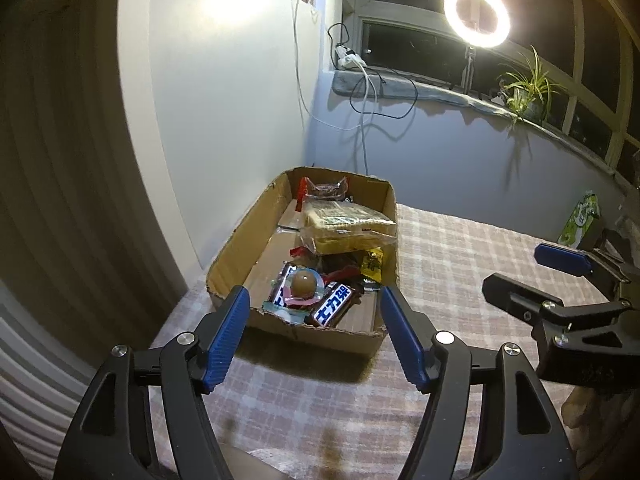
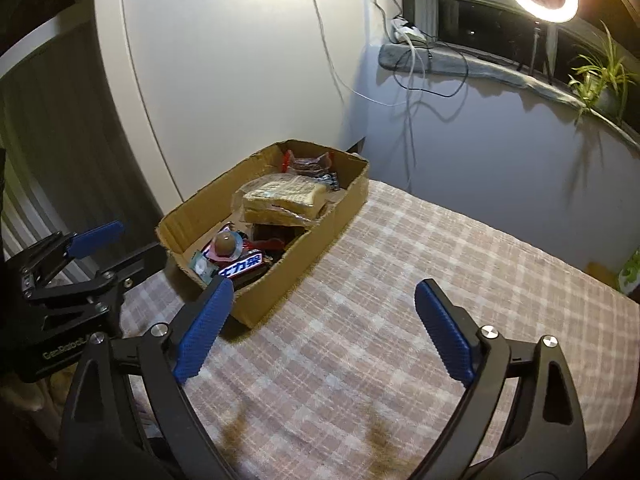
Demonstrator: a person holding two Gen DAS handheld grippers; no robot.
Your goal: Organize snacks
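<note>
A shallow cardboard box sits at the table's far left corner. It holds several snacks: a wrapped sandwich, a Snickers bar, a brown round candy and a dark packet at the back. My left gripper is open and empty, just in front of the box's near wall. My right gripper is open and empty over the tablecloth, right of the box. It also shows in the left wrist view.
The table has a pink plaid cloth. A white wall panel stands left of the box. A windowsill holds a ring light, a power strip with cables and a plant. A green package stands at far right.
</note>
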